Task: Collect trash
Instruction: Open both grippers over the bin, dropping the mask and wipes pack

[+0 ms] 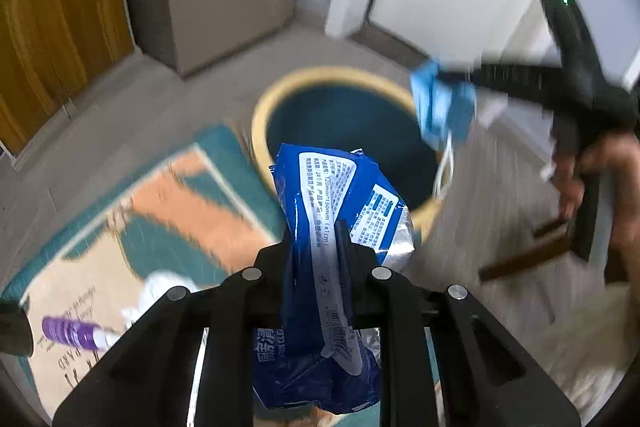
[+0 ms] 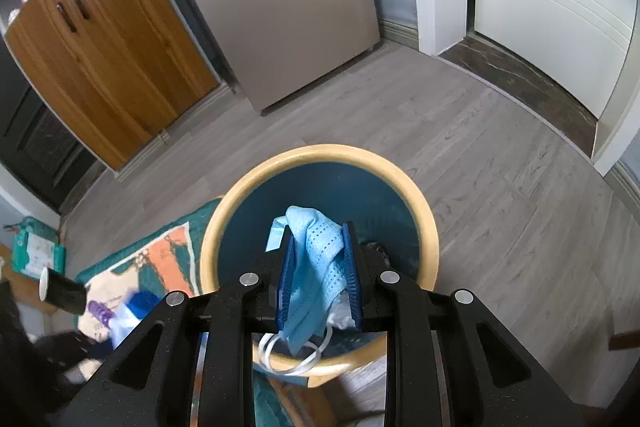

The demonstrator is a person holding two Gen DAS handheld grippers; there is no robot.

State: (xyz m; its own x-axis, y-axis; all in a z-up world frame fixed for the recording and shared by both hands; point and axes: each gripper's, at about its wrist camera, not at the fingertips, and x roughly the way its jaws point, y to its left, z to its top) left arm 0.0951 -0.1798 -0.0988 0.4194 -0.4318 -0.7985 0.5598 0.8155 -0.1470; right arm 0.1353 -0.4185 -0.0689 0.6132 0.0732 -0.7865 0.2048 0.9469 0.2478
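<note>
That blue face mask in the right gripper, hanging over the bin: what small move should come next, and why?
Probably open the right gripper and let the mask drop. The mask is pinched between the jaws right above the mouth of the bin, its ear loops dangling inside the rim, so it should fall straight in. The left gripper holds a blue wrapper that can follow.

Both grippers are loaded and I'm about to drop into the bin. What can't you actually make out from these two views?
- Bin bottom: right wrist view, covered by the face mask and right gripper.
- Blue wrapper lower end: left wrist view, cut by the frame edge, behind the left gripper.
- White item and purple tube on the mat: left wrist view, motion-blurred.
</note>
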